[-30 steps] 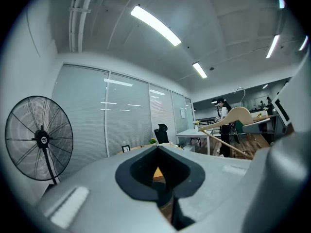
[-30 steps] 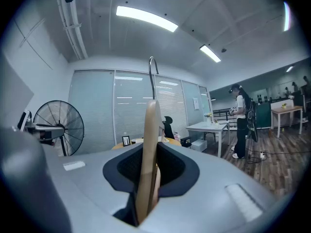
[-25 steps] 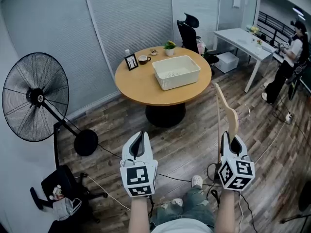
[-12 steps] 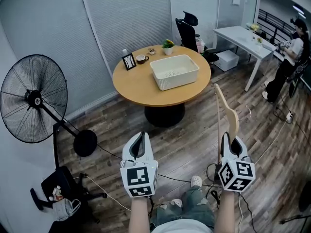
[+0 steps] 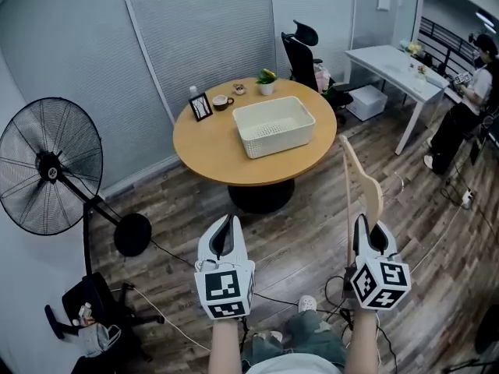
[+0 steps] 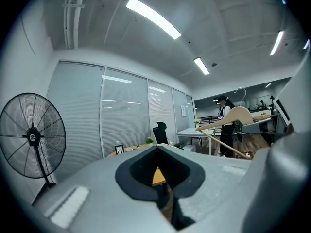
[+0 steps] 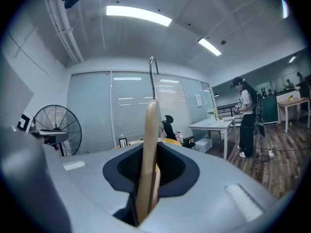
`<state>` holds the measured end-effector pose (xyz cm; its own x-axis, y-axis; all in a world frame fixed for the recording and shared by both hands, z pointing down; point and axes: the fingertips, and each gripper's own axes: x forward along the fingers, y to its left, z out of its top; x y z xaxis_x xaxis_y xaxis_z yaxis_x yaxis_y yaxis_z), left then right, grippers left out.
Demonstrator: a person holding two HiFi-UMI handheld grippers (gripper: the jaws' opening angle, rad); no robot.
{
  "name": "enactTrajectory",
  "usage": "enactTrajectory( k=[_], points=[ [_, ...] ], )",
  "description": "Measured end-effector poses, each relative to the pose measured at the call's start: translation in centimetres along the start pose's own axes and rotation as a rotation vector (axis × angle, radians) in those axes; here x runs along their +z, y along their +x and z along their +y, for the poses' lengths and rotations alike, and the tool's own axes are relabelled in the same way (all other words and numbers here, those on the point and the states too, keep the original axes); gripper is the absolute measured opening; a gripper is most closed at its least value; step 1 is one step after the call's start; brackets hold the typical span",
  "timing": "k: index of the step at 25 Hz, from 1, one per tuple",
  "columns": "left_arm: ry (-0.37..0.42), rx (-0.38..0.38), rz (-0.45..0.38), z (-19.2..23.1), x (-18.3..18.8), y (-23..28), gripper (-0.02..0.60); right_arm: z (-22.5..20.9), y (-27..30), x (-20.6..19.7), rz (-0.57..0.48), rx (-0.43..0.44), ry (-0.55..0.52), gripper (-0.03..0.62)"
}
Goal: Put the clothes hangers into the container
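A wooden clothes hanger (image 5: pixel 361 187) stands upright in my right gripper (image 5: pixel 370 234), which is shut on its lower end; its metal hook (image 7: pixel 152 76) points up in the right gripper view. My left gripper (image 5: pixel 224 232) is shut with nothing between its fingers, and it sees the same hanger (image 6: pixel 229 121) off to its right. The white perforated container (image 5: pixel 273 125) sits empty on a round wooden table (image 5: pixel 210 142) well ahead of both grippers. Both grippers hover over the wooden floor, short of the table.
A standing fan (image 5: pixel 48 166) is at the left. A picture frame (image 5: pixel 201 106), a cup (image 5: pixel 221 100) and a small plant (image 5: pixel 267 80) sit at the table's far edge. An office chair (image 5: pixel 302 53) and white desk (image 5: pixel 392 68) stand behind; a person (image 5: pixel 468 104) is at far right.
The view has shifted so the table and container appear slightly lower and further left. Both grippers keep their places and the hanger stays held.
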<state>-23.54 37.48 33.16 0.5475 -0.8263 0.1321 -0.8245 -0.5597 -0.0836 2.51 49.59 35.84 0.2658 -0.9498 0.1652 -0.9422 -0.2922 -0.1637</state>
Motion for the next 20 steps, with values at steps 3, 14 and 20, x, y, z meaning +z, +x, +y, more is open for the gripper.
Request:
enactTrajectory(
  k=[3,14,20],
  points=[
    [-0.005,0.013,0.001,-1.6,0.6,2.1,0.000,-1.6,2.2,1.1,0.006,0.029,-0.009,0.080],
    [-0.040,0.110,0.018,-4.4,1.7,7.8,0.000,-5.0,8.9,4.4,0.013,0.151,-0.048,0.080],
    [-0.040,0.147,0.027,-4.8,1.5,9.2,0.000,-5.3,11.1,4.4,0.024,0.207,-0.056,0.080]
  ],
)
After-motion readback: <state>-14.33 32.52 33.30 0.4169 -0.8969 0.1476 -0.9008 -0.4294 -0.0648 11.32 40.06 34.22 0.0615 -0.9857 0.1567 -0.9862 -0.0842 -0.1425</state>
